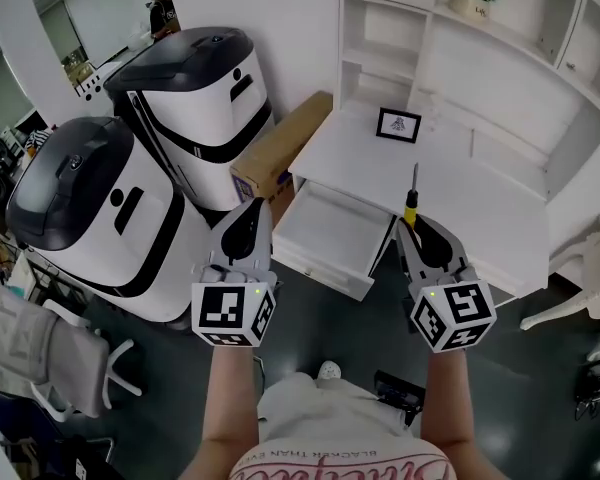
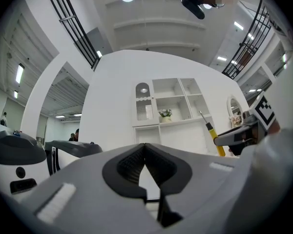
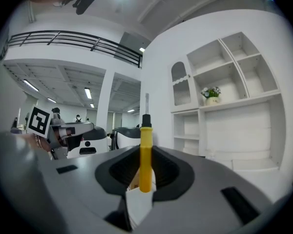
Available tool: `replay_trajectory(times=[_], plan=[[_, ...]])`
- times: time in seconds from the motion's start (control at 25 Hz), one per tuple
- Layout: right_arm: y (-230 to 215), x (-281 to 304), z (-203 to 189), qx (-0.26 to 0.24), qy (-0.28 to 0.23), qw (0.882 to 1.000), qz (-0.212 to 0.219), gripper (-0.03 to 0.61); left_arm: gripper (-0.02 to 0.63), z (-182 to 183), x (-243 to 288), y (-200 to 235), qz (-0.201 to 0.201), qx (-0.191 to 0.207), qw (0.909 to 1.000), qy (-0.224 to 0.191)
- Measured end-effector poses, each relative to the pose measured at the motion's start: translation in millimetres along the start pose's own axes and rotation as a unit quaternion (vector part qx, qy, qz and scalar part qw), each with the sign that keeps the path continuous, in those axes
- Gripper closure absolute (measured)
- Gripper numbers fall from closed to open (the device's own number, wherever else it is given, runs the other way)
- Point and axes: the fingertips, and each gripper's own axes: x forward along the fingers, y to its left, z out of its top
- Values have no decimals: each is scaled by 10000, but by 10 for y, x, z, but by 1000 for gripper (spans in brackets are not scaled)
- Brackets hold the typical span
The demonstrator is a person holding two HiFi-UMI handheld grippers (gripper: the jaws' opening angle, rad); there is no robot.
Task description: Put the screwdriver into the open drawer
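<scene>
White wooden desk with a shelved hutch [image 1: 480, 193]: stands ahead. Its shallow white drawer [image 1: 325, 230] is pulled out and open at the front left.

Left gripper [image 1: 248, 210]: shows just left of the drawer in the head view. Jaws are pressed together, with nothing between them.

Right gripper [image 1: 412, 230]: shows at the drawer's right side. It pinches the yellow-handled screwdriver with black collar and steel shaft [image 1: 412, 206] by the handle.

The screwdriver points away from the person, seen against the desk's front edge — clear of the drawer, not in it.
</scene>
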Motion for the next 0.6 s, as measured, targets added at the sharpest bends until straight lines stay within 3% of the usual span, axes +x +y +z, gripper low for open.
replay_trajectory(times=[0.6], plan=[[-224,490,-275,153,284,9994,117,499,604,-269,349,216,200,-56,9996,214]])
